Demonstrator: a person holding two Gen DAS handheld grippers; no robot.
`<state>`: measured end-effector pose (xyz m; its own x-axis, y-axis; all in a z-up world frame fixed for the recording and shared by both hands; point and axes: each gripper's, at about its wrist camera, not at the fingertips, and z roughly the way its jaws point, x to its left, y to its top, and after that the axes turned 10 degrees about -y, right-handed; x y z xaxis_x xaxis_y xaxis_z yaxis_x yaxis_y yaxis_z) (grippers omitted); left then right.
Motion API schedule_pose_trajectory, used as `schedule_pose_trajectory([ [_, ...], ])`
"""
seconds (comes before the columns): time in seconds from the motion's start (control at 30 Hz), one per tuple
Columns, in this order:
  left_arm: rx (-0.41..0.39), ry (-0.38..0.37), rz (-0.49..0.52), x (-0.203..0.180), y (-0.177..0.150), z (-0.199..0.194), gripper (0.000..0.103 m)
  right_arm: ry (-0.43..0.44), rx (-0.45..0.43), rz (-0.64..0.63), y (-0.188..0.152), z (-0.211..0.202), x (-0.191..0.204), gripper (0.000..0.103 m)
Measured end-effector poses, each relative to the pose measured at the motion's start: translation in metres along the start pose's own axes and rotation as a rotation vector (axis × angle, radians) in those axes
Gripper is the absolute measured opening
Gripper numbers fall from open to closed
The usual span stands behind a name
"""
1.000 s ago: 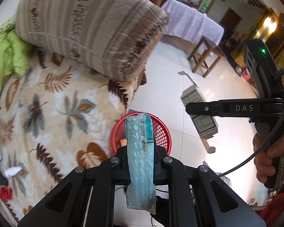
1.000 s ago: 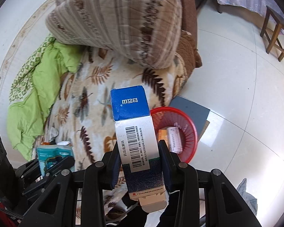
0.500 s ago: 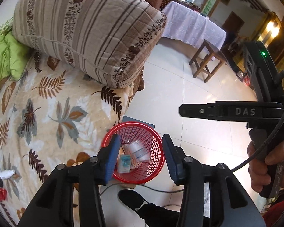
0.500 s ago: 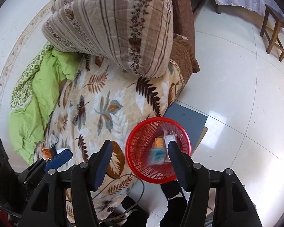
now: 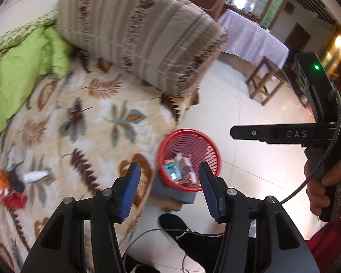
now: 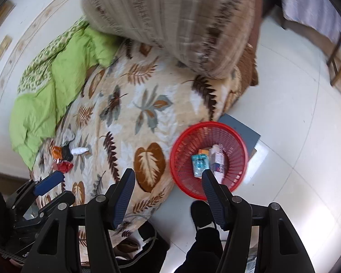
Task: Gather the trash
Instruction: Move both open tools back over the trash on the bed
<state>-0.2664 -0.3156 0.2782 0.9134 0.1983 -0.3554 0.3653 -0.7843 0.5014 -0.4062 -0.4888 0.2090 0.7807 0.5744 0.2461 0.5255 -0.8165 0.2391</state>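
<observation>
1. While both views tilt over the bed edge, the left gripper hangs with its blue-padded jaws spread wide and nothing between them.
2. Same story on the other side: the right gripper gapes wide and carries nothing.
3. Down on the white tiled floor, the red mesh basket sits just beside the bed, resting on a flat grey board.
4. Inside the basket lie a teal packet and a pale box, with an orange item peeking out behind them.
5. Over on the leaf-print blanket, well apart from the basket, more trash waits: a small white bottle, an orange wrapper, a red wrapper and something black among them.
6. At the head of the bed, a striped pillow rests beside a green quilt.
7. Black shoes stand on the tiles below the right gripper.
</observation>
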Motion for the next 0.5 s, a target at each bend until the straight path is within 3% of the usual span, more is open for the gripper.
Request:
schedule_pose_trajectory([
  [0.5,-0.141,0.253,-0.177,0.090,-0.041,-0.118,0.063,0.047,-0.091,-0.341,0.006,-0.004,0.170,0.064],
])
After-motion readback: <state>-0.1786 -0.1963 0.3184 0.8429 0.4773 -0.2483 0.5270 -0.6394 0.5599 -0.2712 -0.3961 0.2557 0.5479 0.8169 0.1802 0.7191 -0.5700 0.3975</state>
